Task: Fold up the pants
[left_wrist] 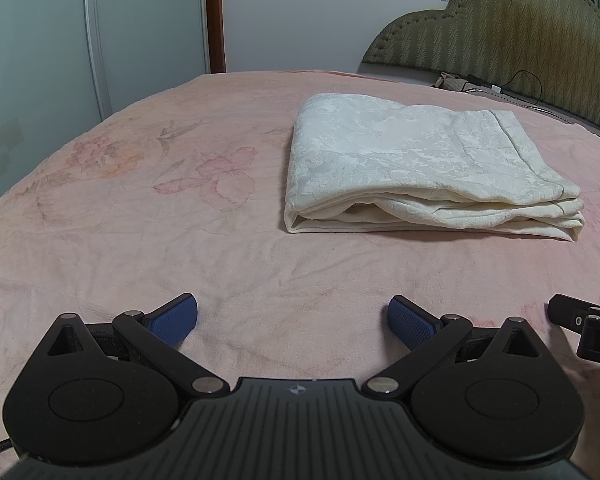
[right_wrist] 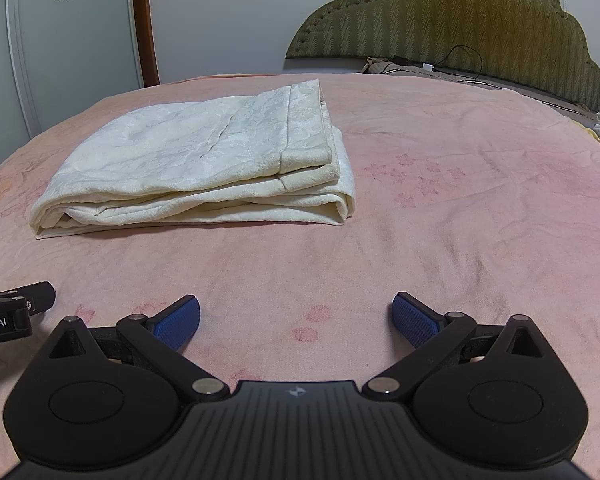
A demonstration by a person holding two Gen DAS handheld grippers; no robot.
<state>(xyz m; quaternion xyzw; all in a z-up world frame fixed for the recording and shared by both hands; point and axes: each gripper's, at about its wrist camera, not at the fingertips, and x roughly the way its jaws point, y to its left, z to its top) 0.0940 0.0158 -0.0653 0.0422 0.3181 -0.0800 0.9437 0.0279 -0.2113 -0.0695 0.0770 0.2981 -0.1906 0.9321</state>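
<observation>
Pants [left_wrist: 424,168] — cream, patterned, folded into a layered rectangle, lying on the pink bedspread [left_wrist: 140,208], well short of the green headboard [left_wrist: 500,24].
Left gripper [left_wrist: 293,322] — jaws spread wide, empty, near side of the pants.
Right gripper [right_wrist: 296,320] — likewise released, grasping nothing, apart from the pants.

A pink floral bedspread [right_wrist: 440,208] covers the bed. Behind it at the head stands an olive quilted headboard [right_wrist: 452,20], with a black cable [right_wrist: 466,62] lying at its foot. Left of the headboard are a brown door frame [right_wrist: 144,20] and a flower-patterned wardrobe door [right_wrist: 72,32]
</observation>
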